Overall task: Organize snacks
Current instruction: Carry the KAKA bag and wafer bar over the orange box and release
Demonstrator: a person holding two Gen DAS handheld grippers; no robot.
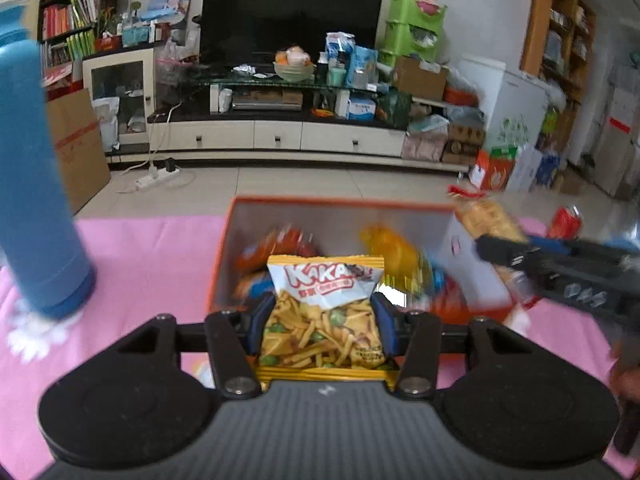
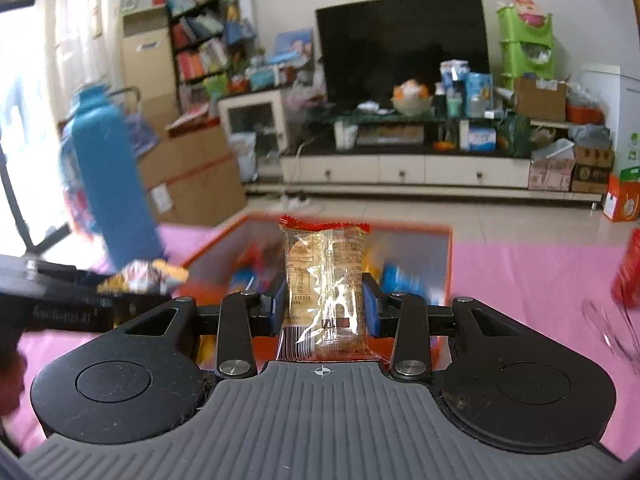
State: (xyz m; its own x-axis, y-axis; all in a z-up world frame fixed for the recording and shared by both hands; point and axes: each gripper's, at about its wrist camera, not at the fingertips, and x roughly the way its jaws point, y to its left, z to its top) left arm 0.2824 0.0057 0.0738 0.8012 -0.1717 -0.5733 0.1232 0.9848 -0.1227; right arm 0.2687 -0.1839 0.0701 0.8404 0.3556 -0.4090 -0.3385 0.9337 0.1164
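Left wrist view first: we hold one snack bag (image 1: 324, 312) in our left gripper (image 1: 322, 320). It is a white and yellow bag with "KAKA" on it, and the two blue pads (image 1: 256, 326) squeeze it from both sides. The bag sits in front of the near edge of one orange box (image 1: 340, 201), which is open on top. Inside the box we see blurry snacks, orange, yellow and blue ones, too smeared for us to count. Over the right edge of the box we see our right gripper (image 1: 500, 252) holding its own packet (image 1: 486, 216).

From the right wrist view, our right gripper (image 2: 325, 308) is clamped on one clear packet (image 2: 325, 284) with a red top edge and a brown snack inside. It stands upright between the pads, just at the near edge of the orange box (image 2: 450, 256). Our left gripper (image 2: 132, 286) comes in from the left, its bag (image 2: 144, 272) near the box's left edge.

So we count two grippers, two held snacks and one box.

One tall blue bottle (image 1: 36, 176) stands on the pink cloth (image 1: 152, 264), well to the left of the box. One red can (image 1: 565, 222) is off to the right, near the far edge of the table. Between the bottle and the box the cloth is bare, and there is bare cloth (image 2: 532, 280) between the box and the can too. Above the box nothing blocks the way. Past the table edge we see floor, one big dark TV (image 1: 292, 16) and lots of room clutter.
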